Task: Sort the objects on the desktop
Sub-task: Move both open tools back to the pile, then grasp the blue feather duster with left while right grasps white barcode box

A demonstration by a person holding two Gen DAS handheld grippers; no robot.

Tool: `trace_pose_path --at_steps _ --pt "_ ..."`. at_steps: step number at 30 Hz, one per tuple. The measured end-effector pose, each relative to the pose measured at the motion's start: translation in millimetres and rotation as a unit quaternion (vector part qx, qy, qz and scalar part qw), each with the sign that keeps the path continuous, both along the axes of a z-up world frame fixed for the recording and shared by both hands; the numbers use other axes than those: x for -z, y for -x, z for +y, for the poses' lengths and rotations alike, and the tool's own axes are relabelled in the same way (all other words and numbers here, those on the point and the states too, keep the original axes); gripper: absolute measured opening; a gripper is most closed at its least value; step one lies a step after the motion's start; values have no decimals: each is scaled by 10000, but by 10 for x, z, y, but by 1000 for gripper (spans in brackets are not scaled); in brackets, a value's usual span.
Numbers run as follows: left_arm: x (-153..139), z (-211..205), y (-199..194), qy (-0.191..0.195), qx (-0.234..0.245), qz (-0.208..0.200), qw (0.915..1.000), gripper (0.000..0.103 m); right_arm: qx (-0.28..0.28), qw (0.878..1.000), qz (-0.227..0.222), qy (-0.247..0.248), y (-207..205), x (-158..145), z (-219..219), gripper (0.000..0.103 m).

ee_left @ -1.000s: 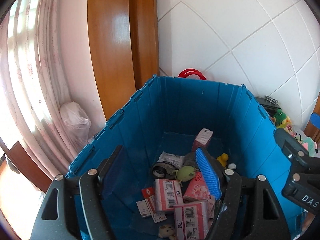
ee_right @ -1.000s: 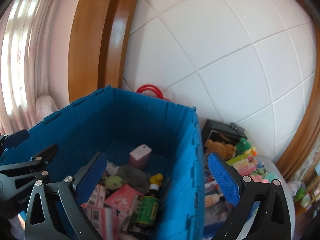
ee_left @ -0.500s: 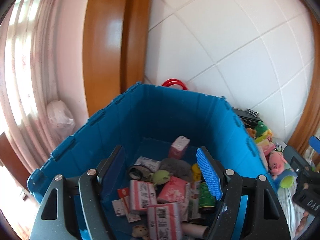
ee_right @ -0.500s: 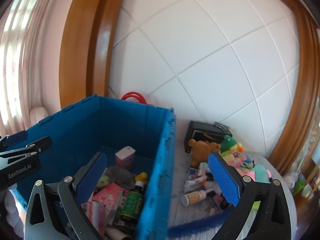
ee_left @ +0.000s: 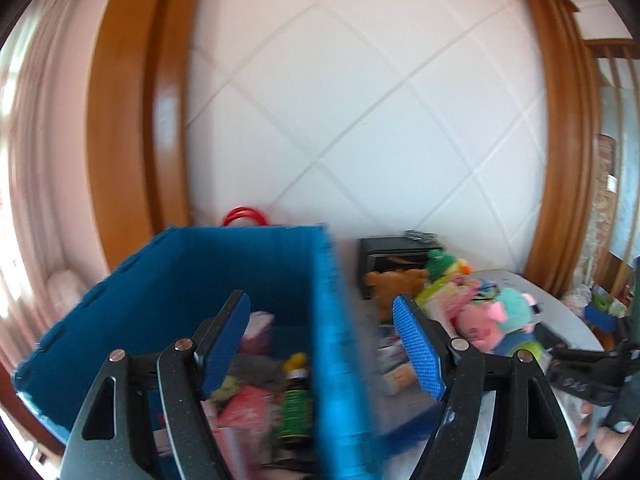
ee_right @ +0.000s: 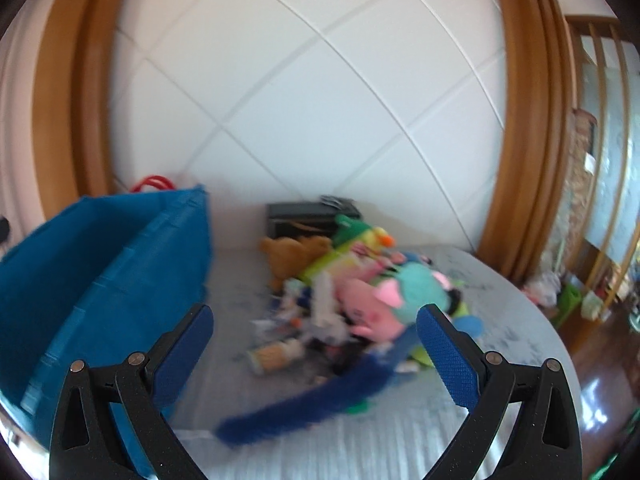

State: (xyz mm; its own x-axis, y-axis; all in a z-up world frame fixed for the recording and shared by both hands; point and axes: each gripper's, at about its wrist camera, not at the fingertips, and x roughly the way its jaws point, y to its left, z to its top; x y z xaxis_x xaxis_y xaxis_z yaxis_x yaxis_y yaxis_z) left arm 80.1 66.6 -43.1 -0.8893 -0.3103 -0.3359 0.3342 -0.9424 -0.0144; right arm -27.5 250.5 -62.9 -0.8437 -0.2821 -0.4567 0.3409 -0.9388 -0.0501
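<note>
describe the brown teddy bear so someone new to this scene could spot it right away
Start at the big blue crate, then look right to the toy pile on the grey table. At the pile's back left edge, in front of the black box, sits the brown teddy bear, the only plain brown toy among bright pink, green and teal ones.
</note>
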Motion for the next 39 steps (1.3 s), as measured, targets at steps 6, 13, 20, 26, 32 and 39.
trace_pose_path --at_steps 6,13,20,26,32,39 --pt "189 855 581 -38 233 -265 9994 74 -38 9989 -457 -121 636 332 766 103" --pt "1101 1296 1301 -342 543 -1470 9871 74 -107 9917 -1230 -349 1194 894 1329 103" --pt "2363 1158 1584 -419 506 -2881 9553 74 -191 9776 -2074 -311 1440 1520 1469 103" --pt "3040 957 1645 -439 613 -3357 9389 74 -84 9670 -2515 -388 1481 1951 1323 103" --pt "3486 704 1834 -466 760 -3463 9339 74 79 9622 -2706 -281 1409 2321 980 103" --pt "3632 513 2077 -1243 740 -3138 9384 53 -61 9580 -2866 24 1237 2658 529 101"
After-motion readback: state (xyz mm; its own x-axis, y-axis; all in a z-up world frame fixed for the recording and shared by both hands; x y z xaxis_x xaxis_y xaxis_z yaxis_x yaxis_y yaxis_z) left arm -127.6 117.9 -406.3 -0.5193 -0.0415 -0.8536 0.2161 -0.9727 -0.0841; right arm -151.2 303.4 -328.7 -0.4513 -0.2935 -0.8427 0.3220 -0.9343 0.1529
